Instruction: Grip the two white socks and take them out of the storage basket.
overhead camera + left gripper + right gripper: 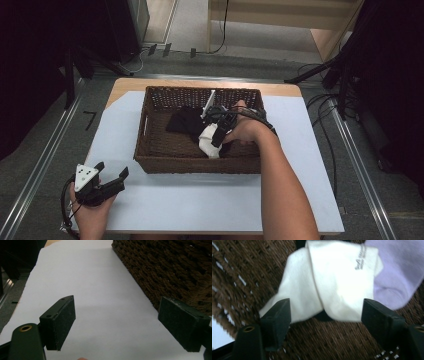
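A brown wicker basket [200, 167] stands on a white sheet [200, 200] over the table. Inside it lie a white sock [207, 143] and dark clothes [182, 120]. My right gripper [218, 136] reaches down into the basket over the white sock. In the right gripper view its jaws [325, 317] stand open on either side of the folded white sock [332, 282], without pressing it; a lavender sock [397, 277] lies beside it on the basket floor [324, 345]. My left gripper [111, 169] rests open at the sheet's near left, nothing between its jaws [125, 325].
The basket's woven wall [175, 270] rises just right of the left gripper's far jaw. Bare white sheet [95, 290] runs along the basket's left side. Cables and dark stands lie on the floor beyond the table edges.
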### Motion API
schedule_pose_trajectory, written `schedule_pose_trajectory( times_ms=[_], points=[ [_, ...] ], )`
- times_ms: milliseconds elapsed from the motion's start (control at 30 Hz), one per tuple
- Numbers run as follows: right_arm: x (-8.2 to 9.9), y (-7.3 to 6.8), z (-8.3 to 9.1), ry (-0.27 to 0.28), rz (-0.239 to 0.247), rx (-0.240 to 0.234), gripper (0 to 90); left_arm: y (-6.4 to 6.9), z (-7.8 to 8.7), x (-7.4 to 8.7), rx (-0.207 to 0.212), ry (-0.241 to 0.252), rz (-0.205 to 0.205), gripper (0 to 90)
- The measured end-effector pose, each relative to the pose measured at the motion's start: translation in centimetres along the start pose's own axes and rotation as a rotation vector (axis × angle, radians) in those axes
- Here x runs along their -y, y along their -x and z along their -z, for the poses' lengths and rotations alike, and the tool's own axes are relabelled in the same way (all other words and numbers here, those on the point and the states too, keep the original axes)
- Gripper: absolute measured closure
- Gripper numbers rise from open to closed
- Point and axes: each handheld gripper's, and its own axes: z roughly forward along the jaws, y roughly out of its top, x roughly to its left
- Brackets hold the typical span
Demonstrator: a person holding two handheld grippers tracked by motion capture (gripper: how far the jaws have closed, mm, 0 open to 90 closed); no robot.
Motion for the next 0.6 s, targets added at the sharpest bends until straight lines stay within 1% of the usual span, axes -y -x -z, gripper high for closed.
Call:
schedule_pose_trajectory(
  times_ms=[33,67,100,200,233,267,333,400,433,467,500,533,567,600],
  points=[
    [-0.6,-0.3,-0.5,-0.006,-0.003,0.007,18.4,0.0,0.0,0.0,-0.001,0.0,0.0,15.8],
    [-0.6,-0.3,-0.5,-0.006,-0.003,0.007,18.4,0.0,0.0,0.0,0.001,0.0,0.0,15.8],
    [-1.1,-0.6,-0.9,-0.003,-0.01,0.005,16.3,0.0,0.0,0.0,0.001,0.0,0.0,15.8],
    [-1.5,-0.9,-1.4,-0.006,-0.006,0.003,13.4,0.0,0.0,0.0,0.002,0.004,0.003,15.8],
    [-1.9,-1.2,-2.0,-0.013,-0.012,0.0,13.1,0.0,0.0,0.0,0.002,0.004,0.004,15.8],
    [-1.9,-1.2,-2.0,-0.013,-0.012,0.0,13.1,0.0,0.0,0.0,0.002,0.005,0.004,15.8],
    [-2.2,-1.4,-2.8,-0.021,-0.02,0.0,13.1,0.0,0.0,0.0,0.003,0.002,0.002,15.8],
    [-2.4,-1.6,-4.0,-0.034,-0.024,-0.004,13.4,0.0,0.0,0.0,0.004,0.002,0.002,15.8],
    [-2.4,-1.6,-4.0,-0.034,-0.024,-0.004,13.4,0.0,0.0,0.0,0.004,0.002,0.002,15.8],
    [-2.4,-1.7,-4.8,-0.047,-0.026,0.01,13.9,0.0,0.0,0.0,0.005,0.002,0.002,15.8],
    [-2.4,-1.7,-5.2,-0.052,-0.03,0.015,15.1,0.0,0.0,0.0,0.005,0.006,0.004,15.8],
    [-2.4,-1.7,-5.2,-0.052,-0.03,0.015,15.1,-0.1,0.0,0.0,0.007,0.004,0.004,15.8],
    [-2.1,-1.7,-5.7,-0.052,-0.025,0.024,25.0,-0.1,0.0,0.0,0.007,0.004,0.004,15.8],
    [-2.1,-1.7,-5.7,-0.052,-0.025,0.024,25.0,-0.1,0.0,0.0,0.007,0.004,0.004,15.8]
  ],
)
